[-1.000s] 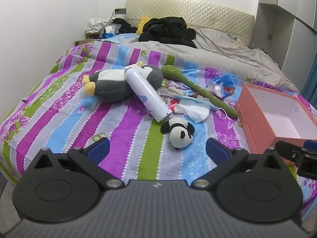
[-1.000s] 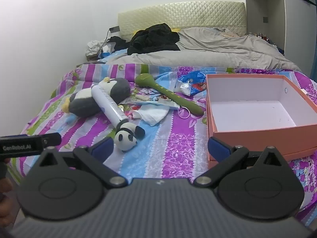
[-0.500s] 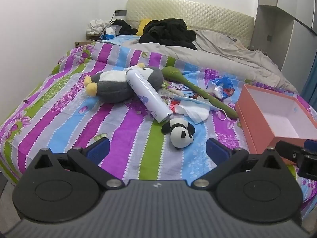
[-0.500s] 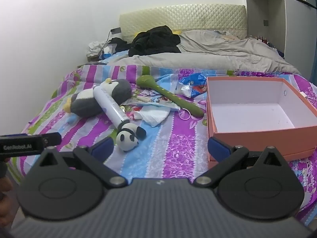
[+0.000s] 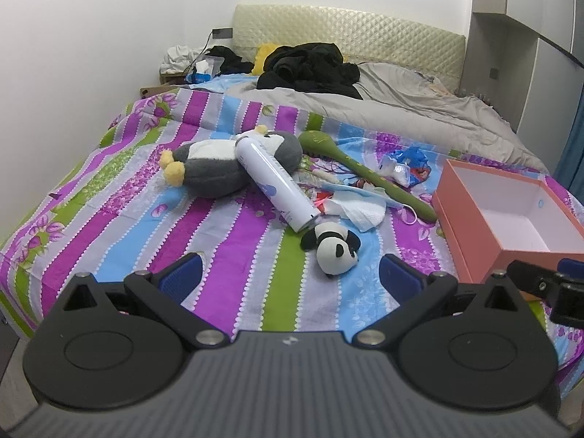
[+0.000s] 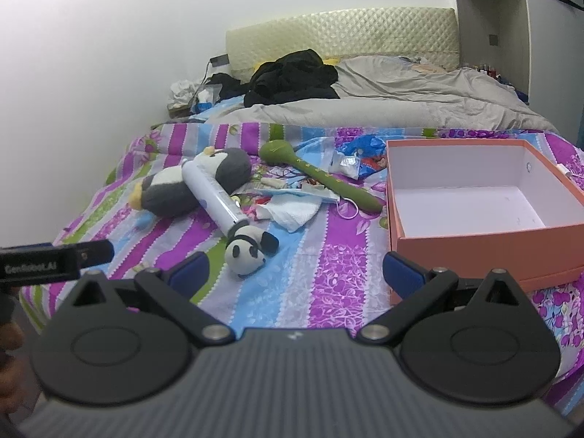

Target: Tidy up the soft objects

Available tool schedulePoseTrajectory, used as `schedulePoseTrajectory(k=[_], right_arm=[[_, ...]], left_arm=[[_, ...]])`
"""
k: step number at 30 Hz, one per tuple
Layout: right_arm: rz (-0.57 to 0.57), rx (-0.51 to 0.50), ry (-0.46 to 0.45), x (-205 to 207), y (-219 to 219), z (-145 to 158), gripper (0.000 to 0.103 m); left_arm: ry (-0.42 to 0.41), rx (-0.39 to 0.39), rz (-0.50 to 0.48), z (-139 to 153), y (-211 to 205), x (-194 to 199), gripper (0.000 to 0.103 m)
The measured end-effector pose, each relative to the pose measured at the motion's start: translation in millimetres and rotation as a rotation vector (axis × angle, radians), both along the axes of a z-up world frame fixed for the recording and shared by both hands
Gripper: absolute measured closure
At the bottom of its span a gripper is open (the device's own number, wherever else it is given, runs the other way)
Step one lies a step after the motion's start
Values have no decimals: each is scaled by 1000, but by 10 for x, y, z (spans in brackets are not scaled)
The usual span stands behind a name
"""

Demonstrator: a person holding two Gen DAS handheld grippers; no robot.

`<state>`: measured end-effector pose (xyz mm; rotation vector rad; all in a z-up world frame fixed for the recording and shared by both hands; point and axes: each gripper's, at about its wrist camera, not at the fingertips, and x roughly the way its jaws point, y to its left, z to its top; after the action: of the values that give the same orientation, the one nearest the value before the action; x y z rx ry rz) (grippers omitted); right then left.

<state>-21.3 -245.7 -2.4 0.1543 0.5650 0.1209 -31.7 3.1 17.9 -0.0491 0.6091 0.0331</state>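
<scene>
- The left gripper (image 5: 290,272) hangs over the near edge of the bed (image 5: 109,215), its blue-padded fingers (image 5: 180,275) spread wide with nothing between them.
- The right gripper (image 6: 295,273) is likewise spread and empty, over the same near edge, further to the right.
- A small panda plush (image 5: 334,246) lies on the striped bedspread toward the near edge, just ahead of the left gripper and touching neither tool.
- A white spray can (image 5: 275,182) lies slanted, its capped end just beside the panda, its far end resting on a grey penguin plush (image 5: 222,168).
- The penguin lies on its side toward the left edge of the bed, yellow feet pointing left.
- A green long-handled massage stick (image 5: 365,175) runs diagonally across the middle, with a crumpled tissue (image 5: 359,210) and a face mask (image 6: 292,193) beside it.
- An open orange box (image 6: 485,244), white inside and empty, sits at the near right corner of the bed.
- A grey duvet (image 6: 419,98) and a black heap of clothes (image 5: 310,67) lie at the far end by the headboard.
</scene>
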Motion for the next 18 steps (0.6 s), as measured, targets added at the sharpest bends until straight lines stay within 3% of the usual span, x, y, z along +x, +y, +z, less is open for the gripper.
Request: schedulePoseTrajectory(k=[12,18], right_arm=[[-13,3,-19,-67,38,-119,0],[-23,6,-35,-191,65,-236,1]], left_arm=[[-13,13,-58,-137,-12,25,0],[4,-31,-112,-291,-51,2,0]])
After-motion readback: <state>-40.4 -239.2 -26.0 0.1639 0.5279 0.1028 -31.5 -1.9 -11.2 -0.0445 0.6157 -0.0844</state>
